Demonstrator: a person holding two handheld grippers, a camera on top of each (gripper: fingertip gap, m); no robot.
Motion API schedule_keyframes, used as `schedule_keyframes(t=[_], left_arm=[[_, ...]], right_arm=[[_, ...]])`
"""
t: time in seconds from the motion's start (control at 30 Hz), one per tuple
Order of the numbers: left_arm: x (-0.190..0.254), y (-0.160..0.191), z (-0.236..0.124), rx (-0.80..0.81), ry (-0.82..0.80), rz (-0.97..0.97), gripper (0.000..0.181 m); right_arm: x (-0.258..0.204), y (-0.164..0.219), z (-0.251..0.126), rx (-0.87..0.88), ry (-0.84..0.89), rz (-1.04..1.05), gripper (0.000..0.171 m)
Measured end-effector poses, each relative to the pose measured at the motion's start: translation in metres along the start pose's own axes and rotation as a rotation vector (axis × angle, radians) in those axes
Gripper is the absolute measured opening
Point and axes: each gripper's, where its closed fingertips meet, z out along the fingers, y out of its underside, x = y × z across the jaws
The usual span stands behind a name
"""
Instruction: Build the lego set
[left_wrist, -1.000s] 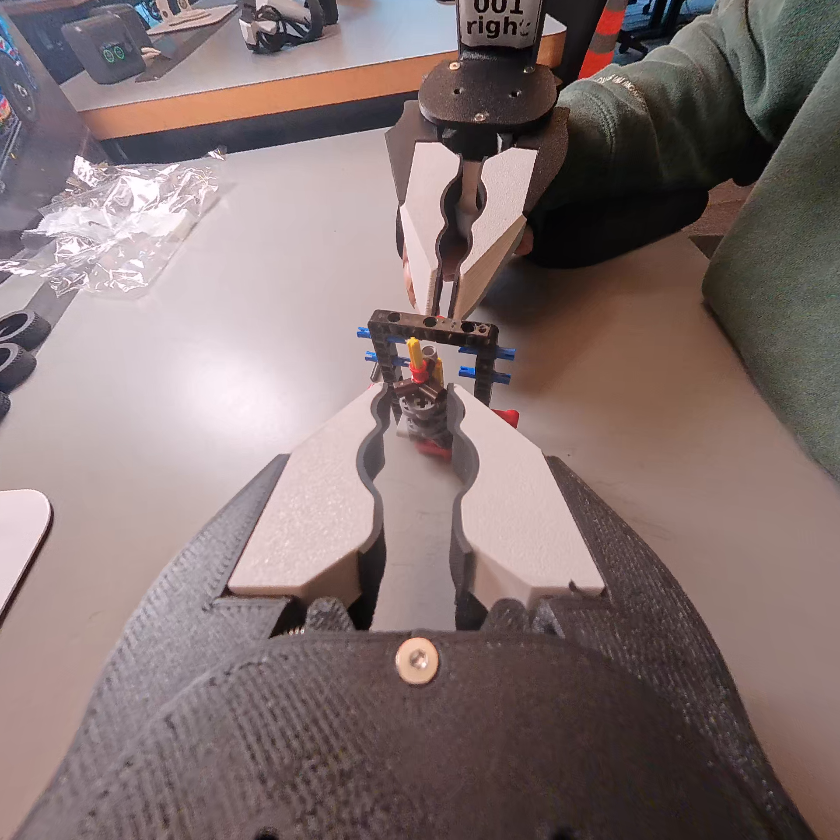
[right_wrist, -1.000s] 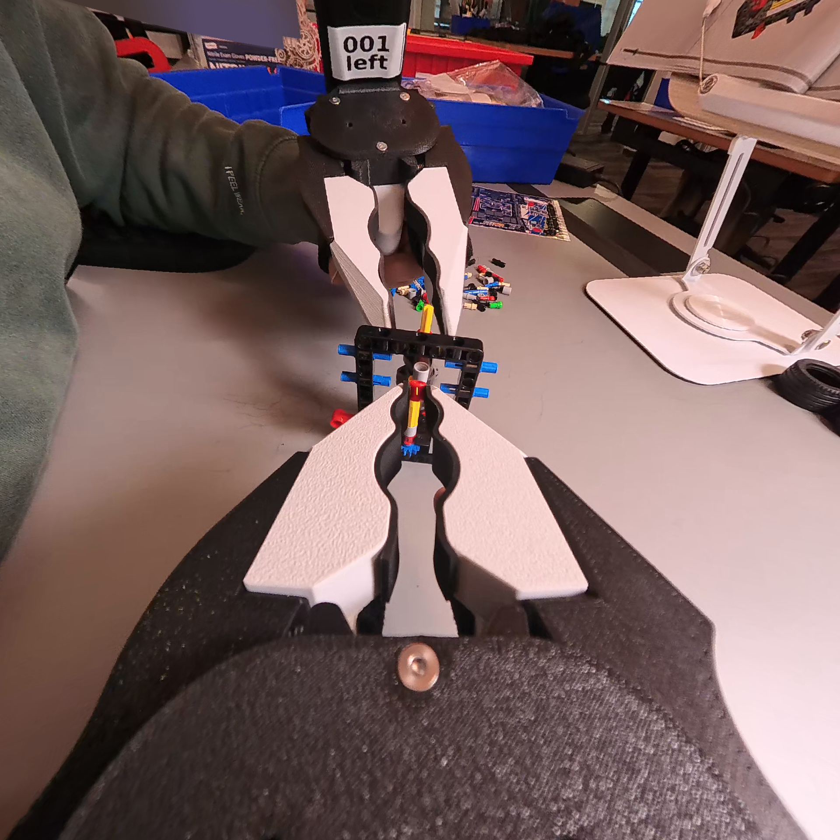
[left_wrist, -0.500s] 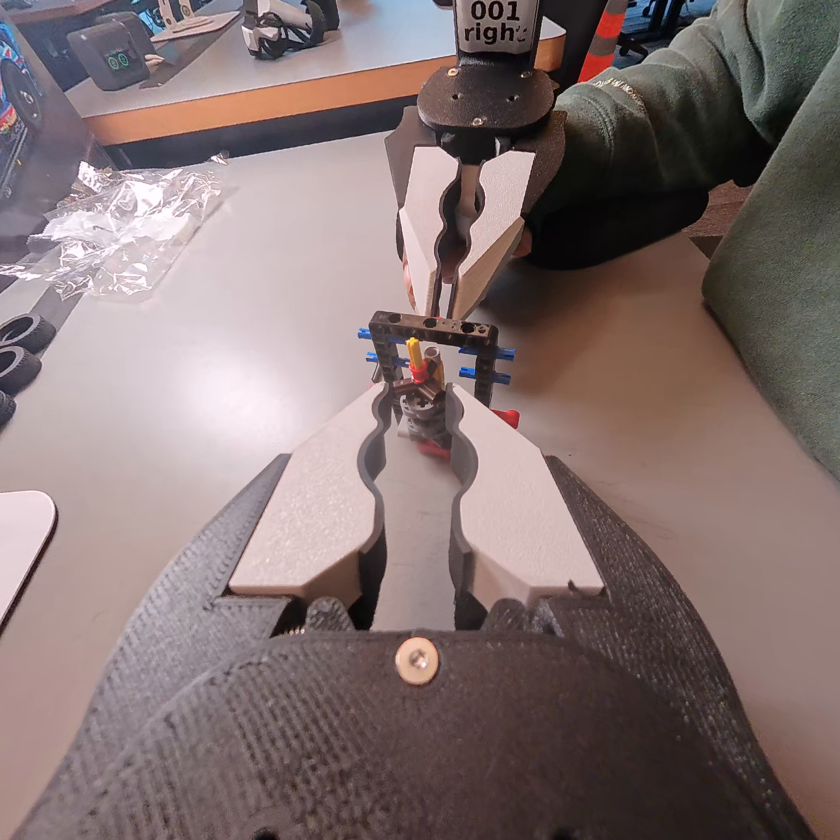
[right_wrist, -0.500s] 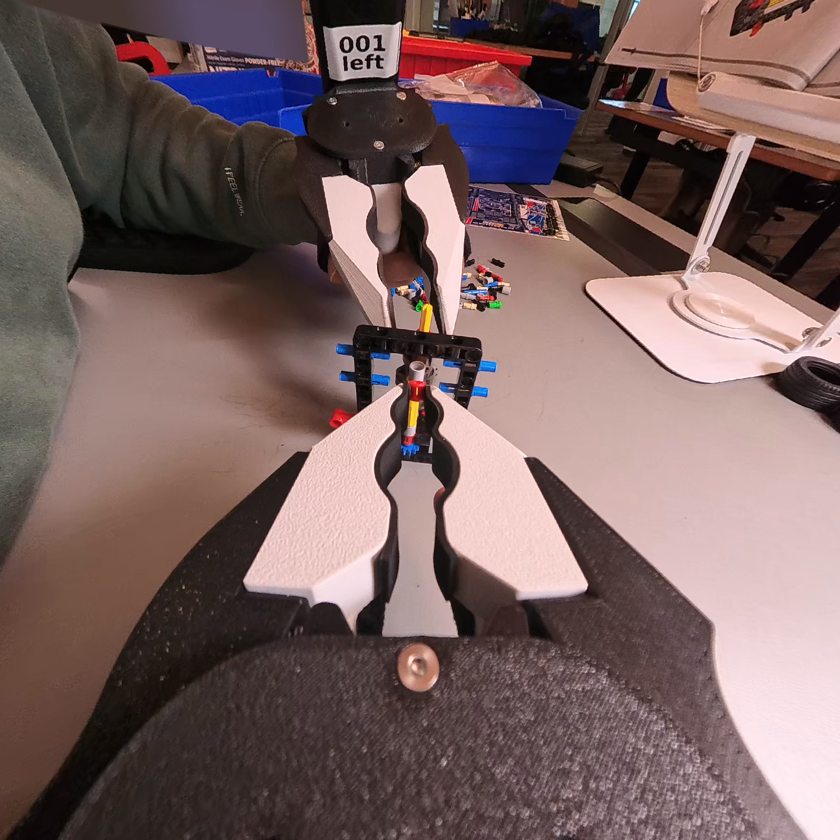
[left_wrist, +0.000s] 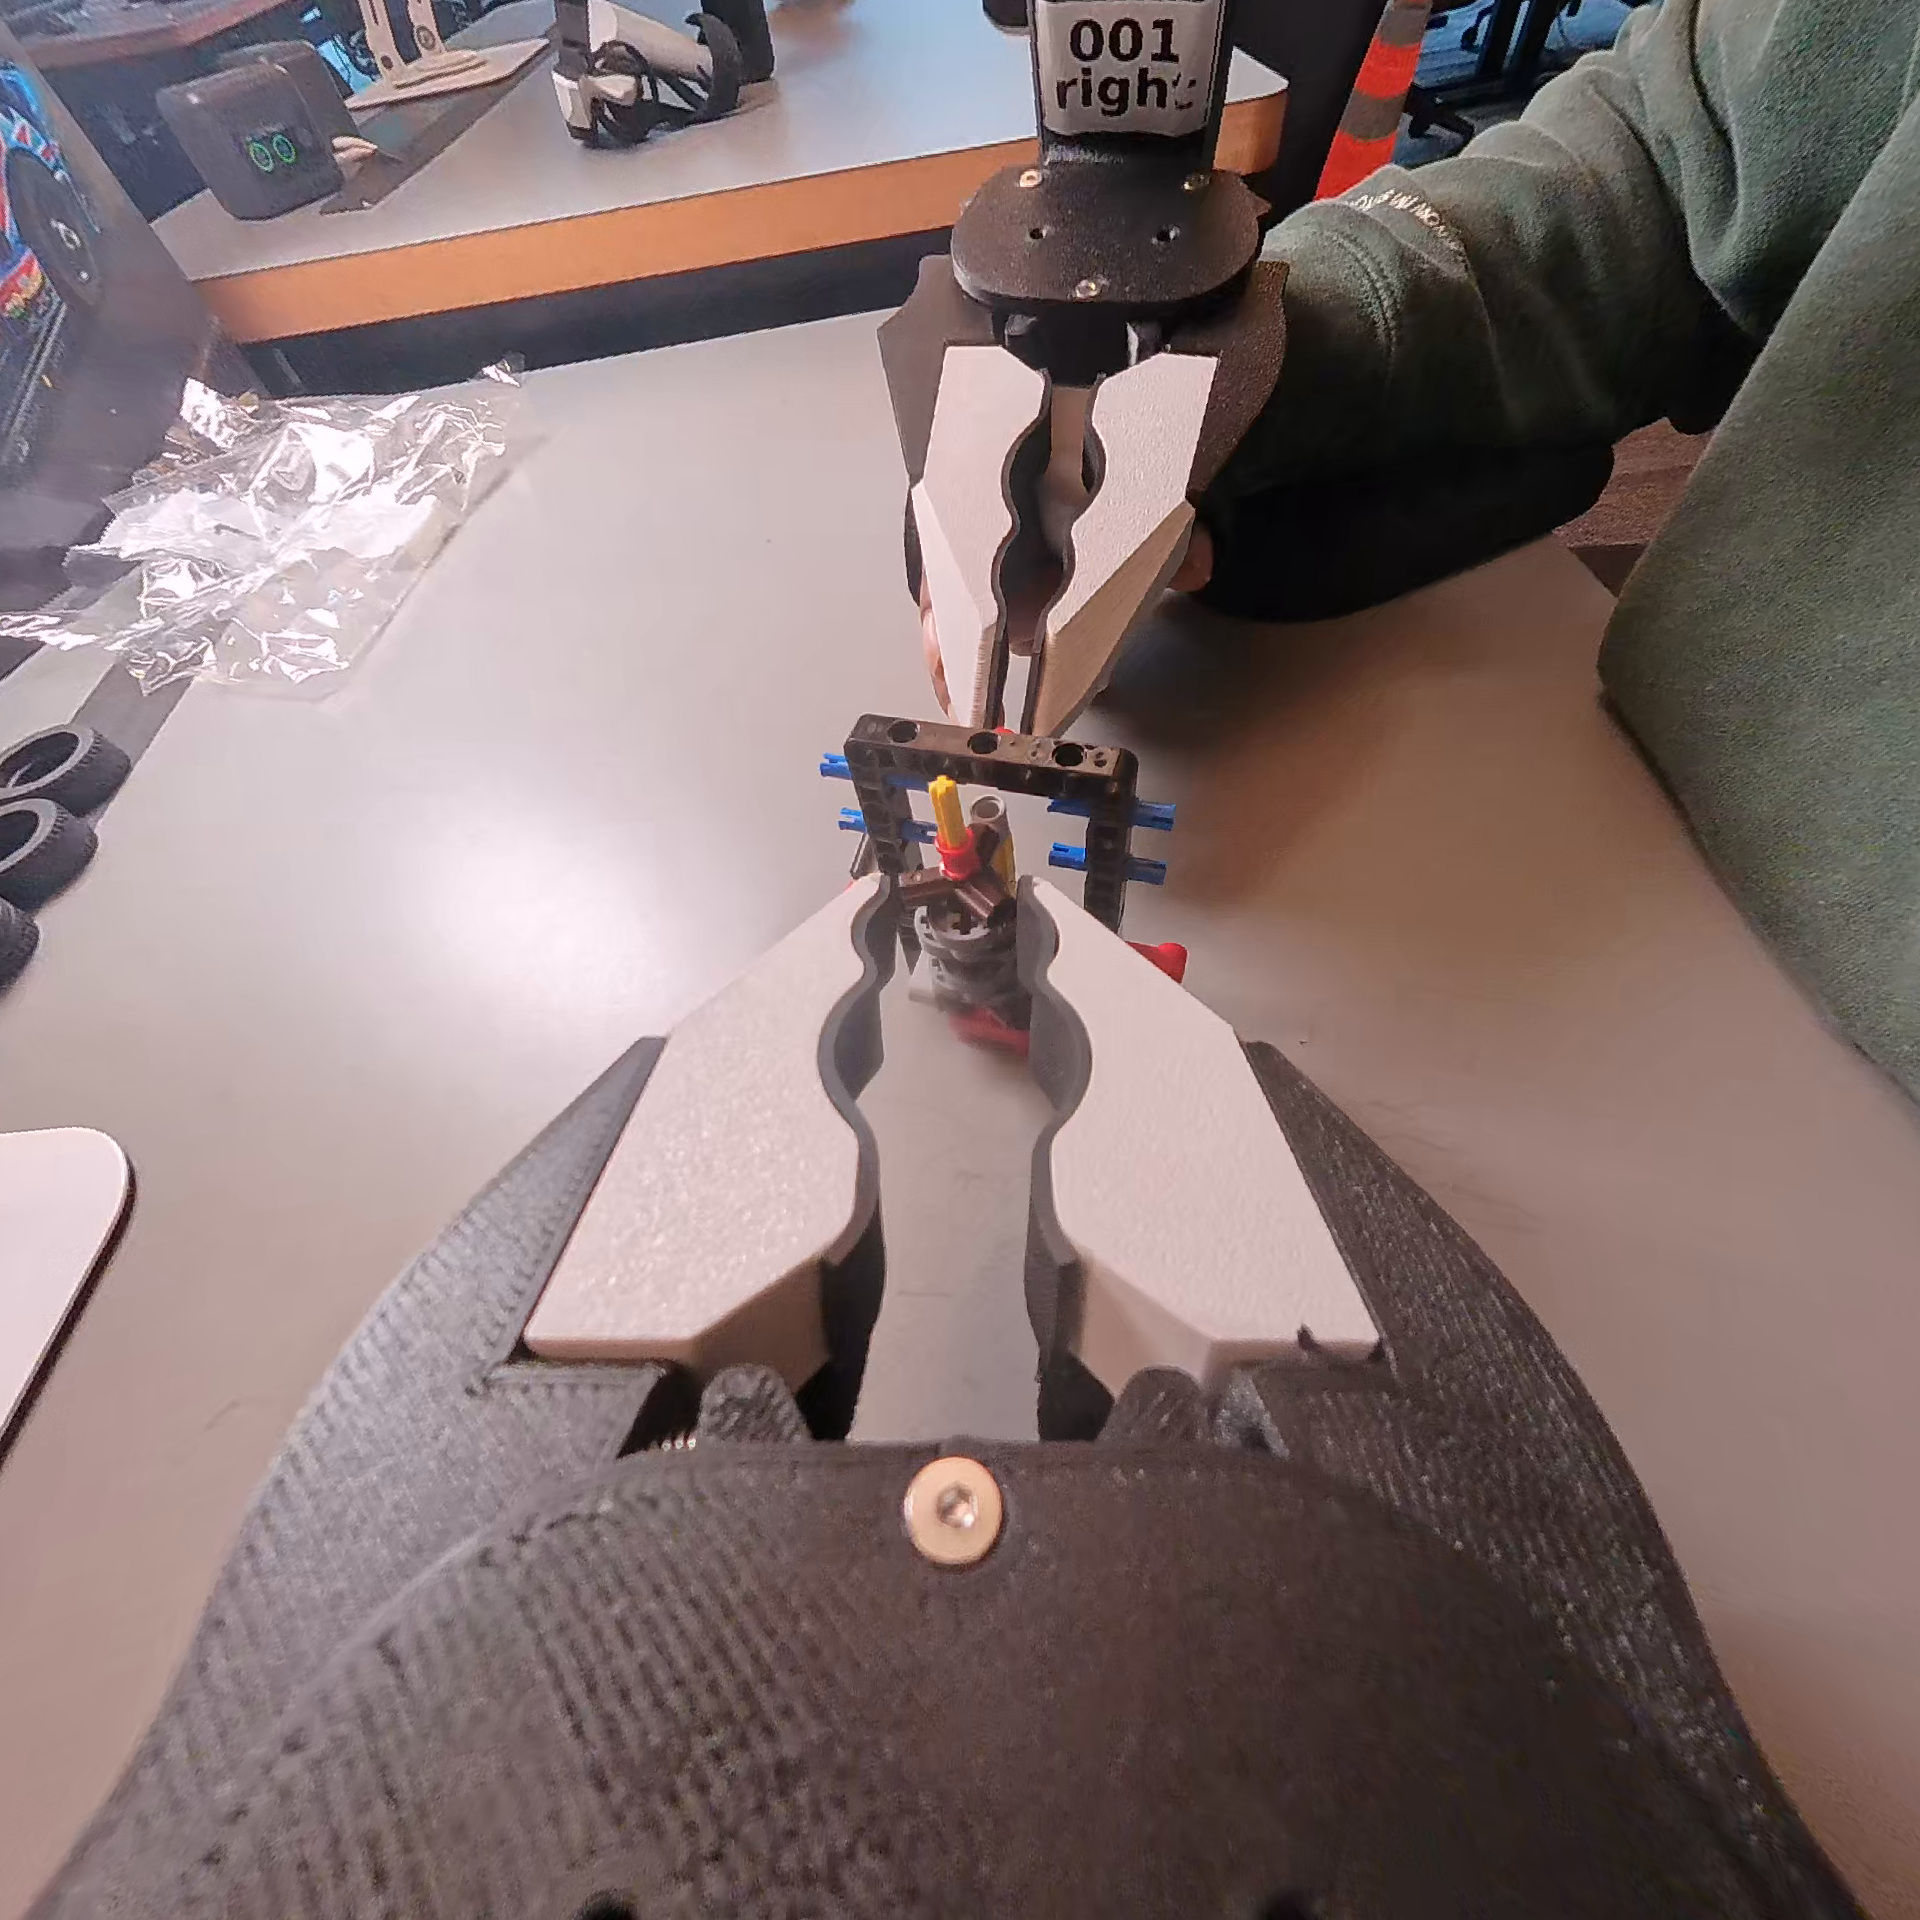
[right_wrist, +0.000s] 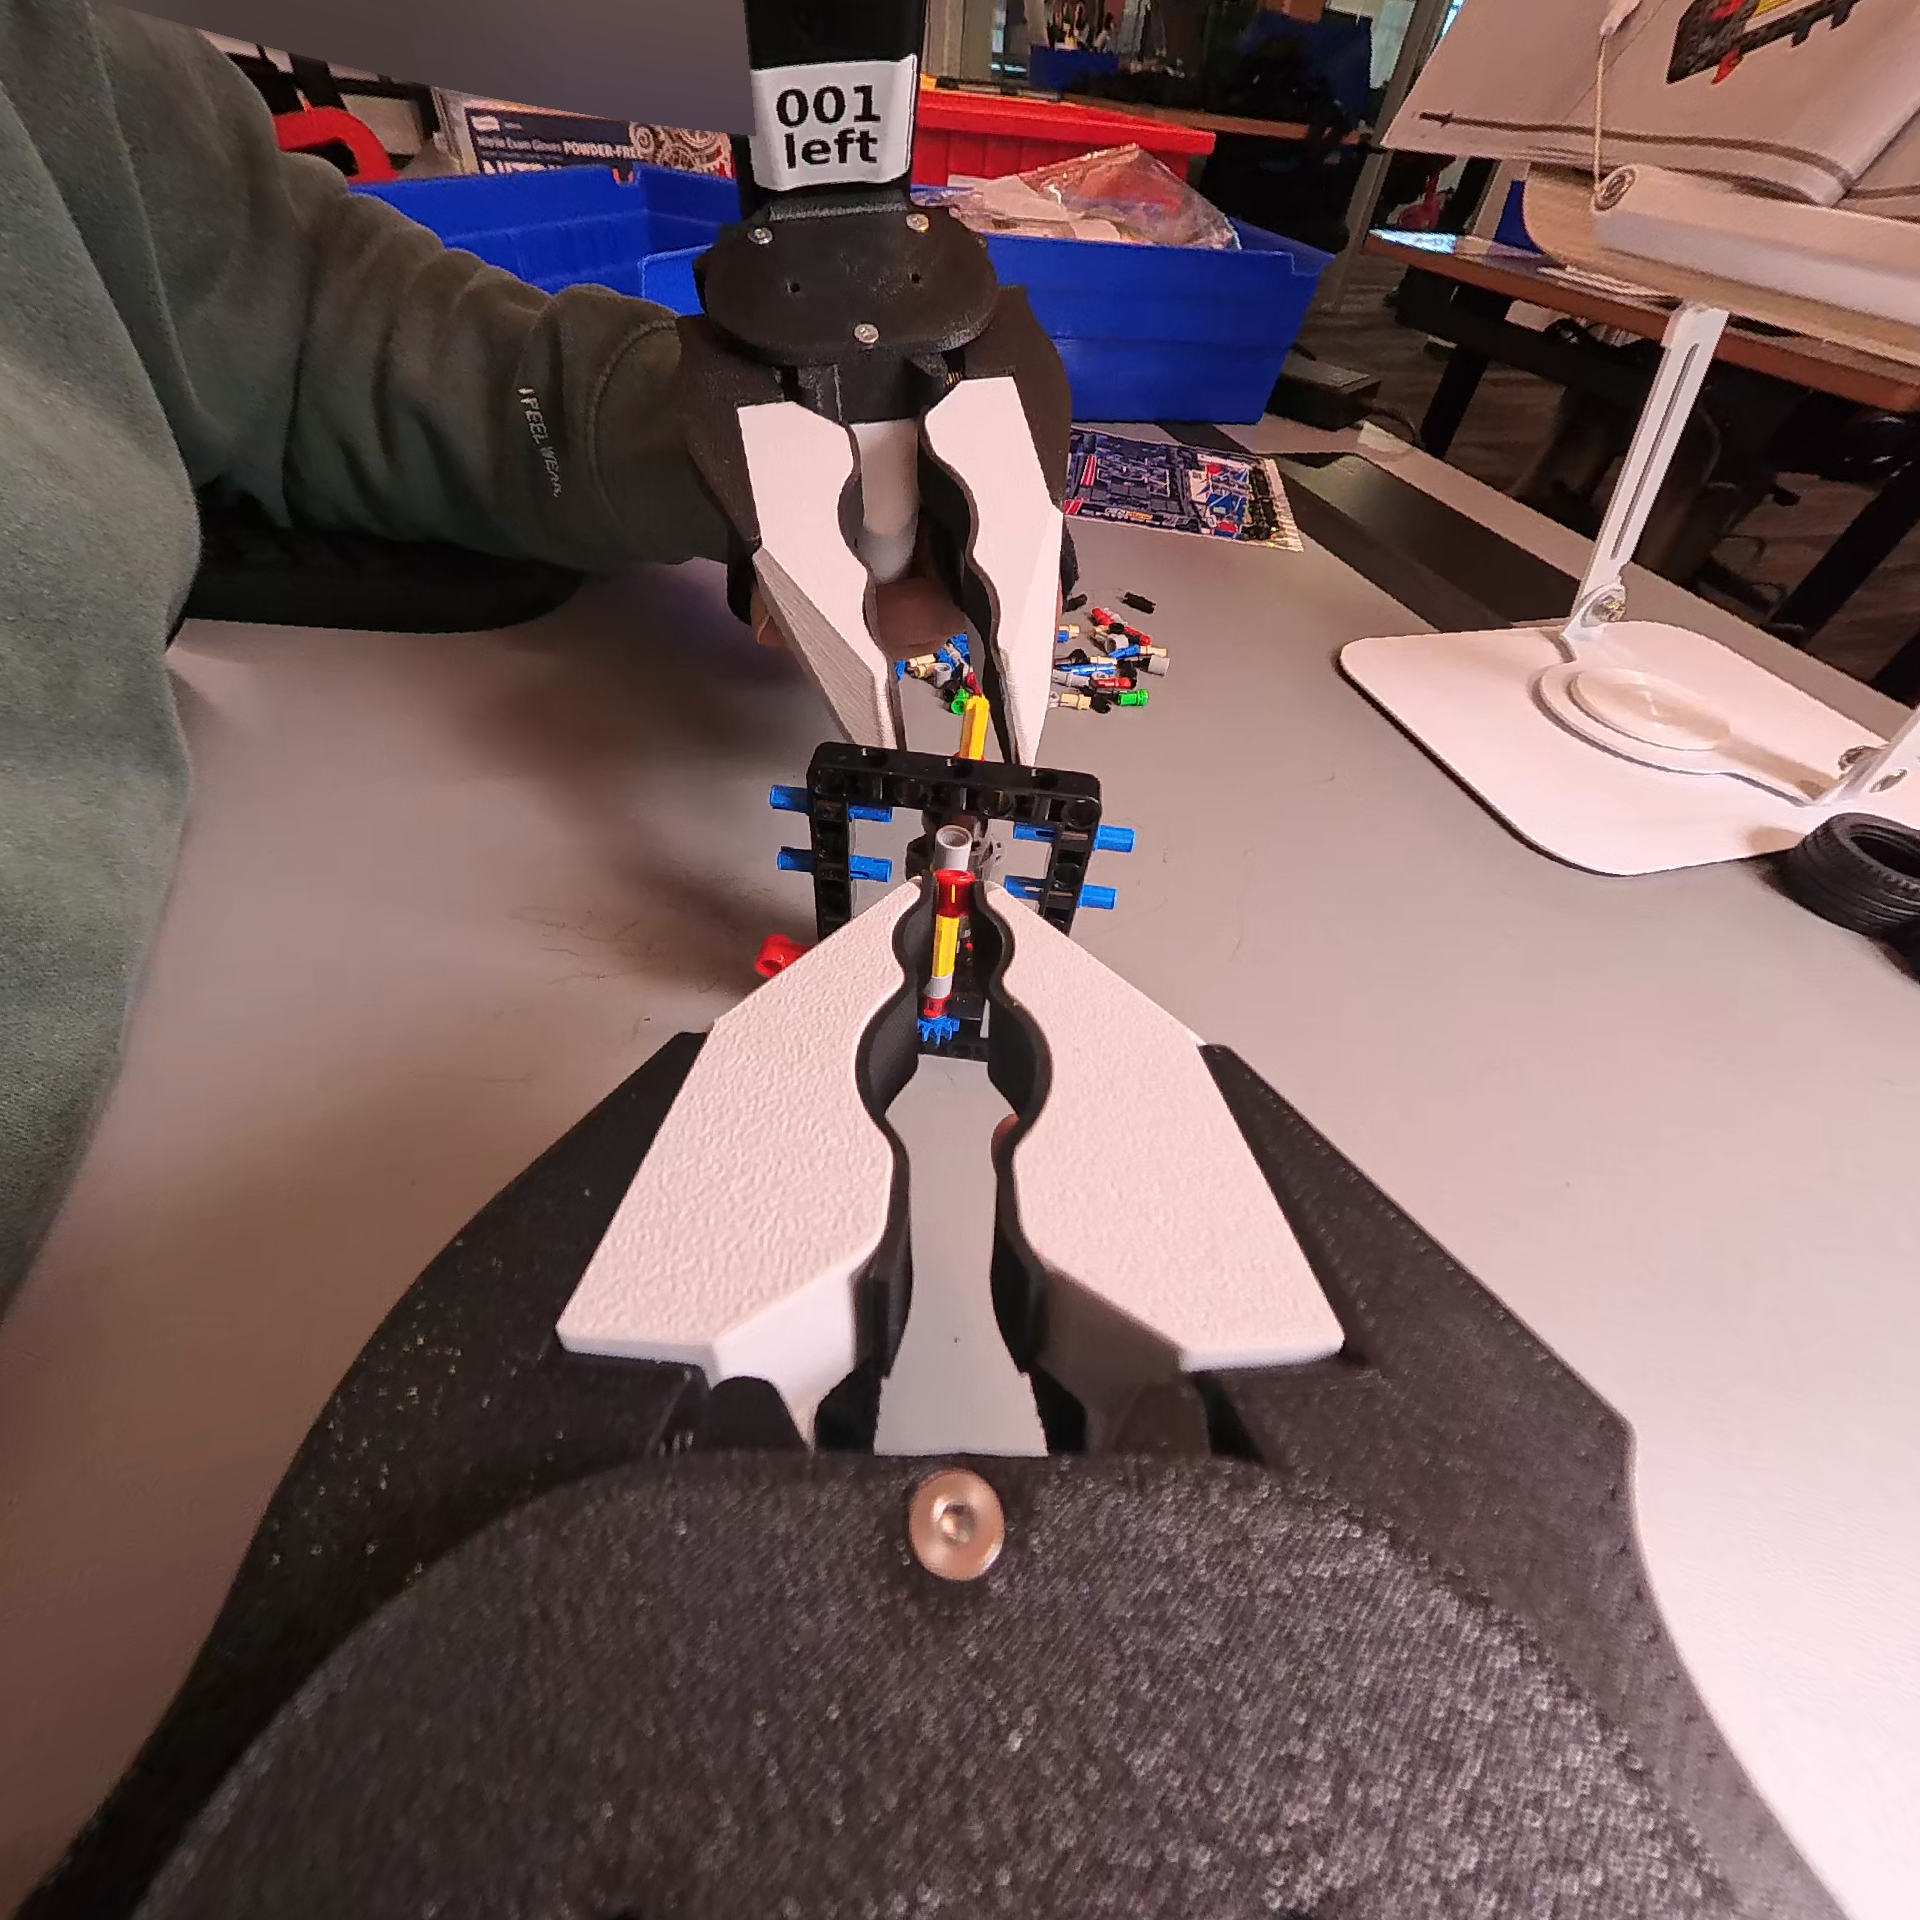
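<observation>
A small lego assembly stands on the grey table (left_wrist: 520, 935) between both grippers. It has a black rectangular frame (left_wrist: 987, 750) with blue pins, a dark gear hub (left_wrist: 961, 930) and a yellow axle (left_wrist: 943, 810). My left gripper (left_wrist: 956, 894) is shut on the hub from the near side. In the right wrist view, my right gripper (right_wrist: 951, 894) is shut on a yellow and red axle (right_wrist: 945, 935) on the other side of the frame (right_wrist: 956, 777). Each gripper shows opposite in the other's view, tips at the frame's top bar.
A crumpled clear bag (left_wrist: 270, 520) and black tyres (left_wrist: 52, 800) lie left. A pile of loose small pieces (right_wrist: 1101, 665), a sticker sheet (right_wrist: 1174, 488) and blue bins (right_wrist: 1143, 291) lie behind. A white stand base (right_wrist: 1610, 748) is at right. Green sleeves (left_wrist: 1558, 312) flank the grippers. Only a small space, under 4 cm, lies between the two pairs of fingers.
</observation>
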Motion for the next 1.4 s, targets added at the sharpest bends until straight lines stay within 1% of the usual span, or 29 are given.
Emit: schedule_keyframes(t=[0.63,0.77,1.03,1.17,1.3,1.4], left_arm=[[0.0,-0.002,-0.001,0.007,0.001,0.005,0.023],[0.0,-0.007,-0.006,0.033,0.014,-0.016,0.028],[-0.004,-0.023,-0.012,0.115,0.022,-0.104,0.024],[-0.003,-0.03,-0.012,0.116,0.004,-0.107,0.019],[0.001,-0.041,-0.012,0.14,0.007,-0.144,0.015],[0.004,-0.048,-0.009,0.159,0.005,-0.187,0.015]], right_arm=[[0.0,0.0,0.0,0.004,-0.002,0.003,0.004],[0.0,-0.002,0.0,0.012,-0.001,0.006,0.003],[-0.002,-0.005,0.001,0.036,0.001,0.019,0.003],[-0.002,-0.012,-0.001,0.082,-0.002,0.028,0.003],[-0.003,-0.028,-0.006,0.168,-0.001,0.034,0.003],[-0.003,-0.039,-0.011,0.223,0.022,0.019,0.003]])
